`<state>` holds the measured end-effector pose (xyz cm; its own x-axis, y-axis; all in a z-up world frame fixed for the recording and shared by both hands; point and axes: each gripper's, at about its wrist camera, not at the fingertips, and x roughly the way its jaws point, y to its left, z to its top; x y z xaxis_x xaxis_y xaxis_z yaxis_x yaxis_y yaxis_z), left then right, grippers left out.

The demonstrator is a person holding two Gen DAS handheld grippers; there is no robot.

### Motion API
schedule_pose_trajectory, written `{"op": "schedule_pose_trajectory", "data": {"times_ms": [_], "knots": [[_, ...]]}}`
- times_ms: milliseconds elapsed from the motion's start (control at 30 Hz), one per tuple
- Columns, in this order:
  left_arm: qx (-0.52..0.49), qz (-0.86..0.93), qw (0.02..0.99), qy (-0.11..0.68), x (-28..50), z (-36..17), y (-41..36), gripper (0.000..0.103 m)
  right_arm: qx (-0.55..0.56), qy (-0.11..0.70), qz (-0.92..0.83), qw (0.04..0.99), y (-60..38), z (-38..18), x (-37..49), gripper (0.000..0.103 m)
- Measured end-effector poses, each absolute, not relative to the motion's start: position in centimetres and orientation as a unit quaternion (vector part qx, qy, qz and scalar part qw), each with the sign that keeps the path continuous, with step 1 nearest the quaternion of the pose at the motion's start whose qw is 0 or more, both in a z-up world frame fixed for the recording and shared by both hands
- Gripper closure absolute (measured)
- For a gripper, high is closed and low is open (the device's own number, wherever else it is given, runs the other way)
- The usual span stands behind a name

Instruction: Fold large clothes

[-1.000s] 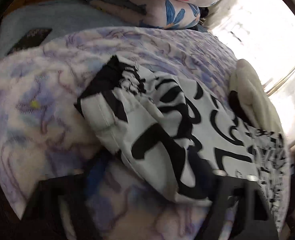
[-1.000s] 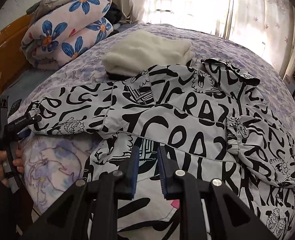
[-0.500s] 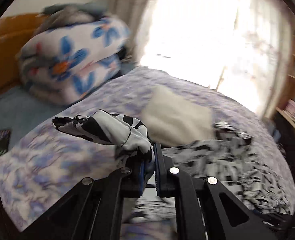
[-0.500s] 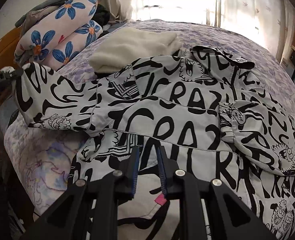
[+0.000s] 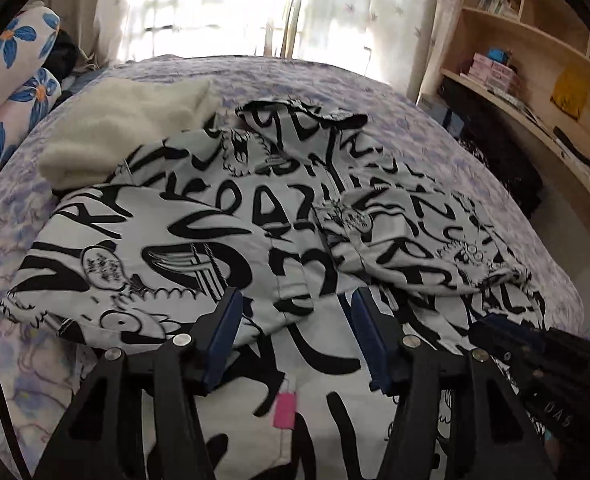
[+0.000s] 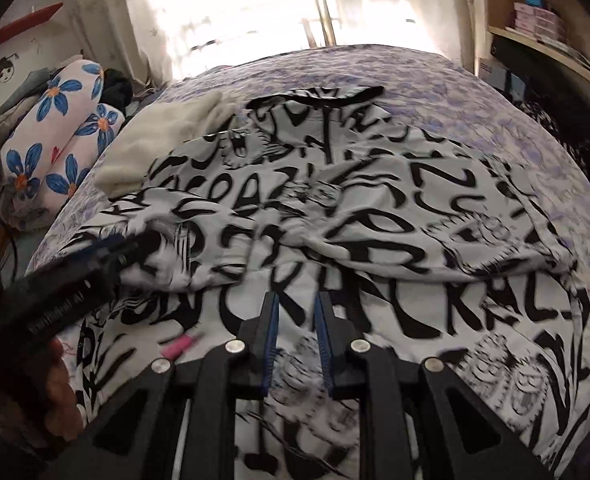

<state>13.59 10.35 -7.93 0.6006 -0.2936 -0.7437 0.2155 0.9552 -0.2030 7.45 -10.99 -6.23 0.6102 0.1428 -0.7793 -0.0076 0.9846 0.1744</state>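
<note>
The black-and-white lettered jacket (image 5: 255,216) lies spread on the purple floral bed (image 5: 415,120), both sleeves folded in across its front, a pink tag (image 5: 285,410) at the near hem. Over it the left gripper (image 5: 295,320) hangs with its jaws opening, nothing between them. The right gripper (image 6: 297,332) hovers above the hem, its 2 fingers slightly parted and holding nothing. A cream folded garment (image 5: 123,128) sits just beyond the jacket, touching it; flowered bedding (image 6: 59,148) is stacked left.

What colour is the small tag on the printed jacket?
Pink; the tag on the jacket shows best in the left wrist view.
</note>
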Motion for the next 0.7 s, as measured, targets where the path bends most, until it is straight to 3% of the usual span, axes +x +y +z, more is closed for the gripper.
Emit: {"op": "schedule_pose_trajectory", "data": {"times_ms": [67,200,300,700], "knots": [[-0.039,-0.147,0.891,0.427,12.5,-8.1,10.1,0.044,0.085,0.445,0.047,0.890,-12.1,-6.7,6.7,0.085],[-0.023,-0.127,0.906,0.403,9.3,-6.9,11.4,0.026,0.102,0.446,0.071,0.887,-13.3,-7.3,5.9,0.080],[-0.022,-0.107,0.914,0.391,7.3,-5.7,13.6,0.023,0.124,0.448,0.100,0.880,-12.8,-7.6,5.8,0.072],[-0.080,-0.008,0.911,0.404,5.6,-7.5,21.1,0.023,0.183,0.501,0.197,0.823,-7.7,-9.9,13.5,0.071]]}}
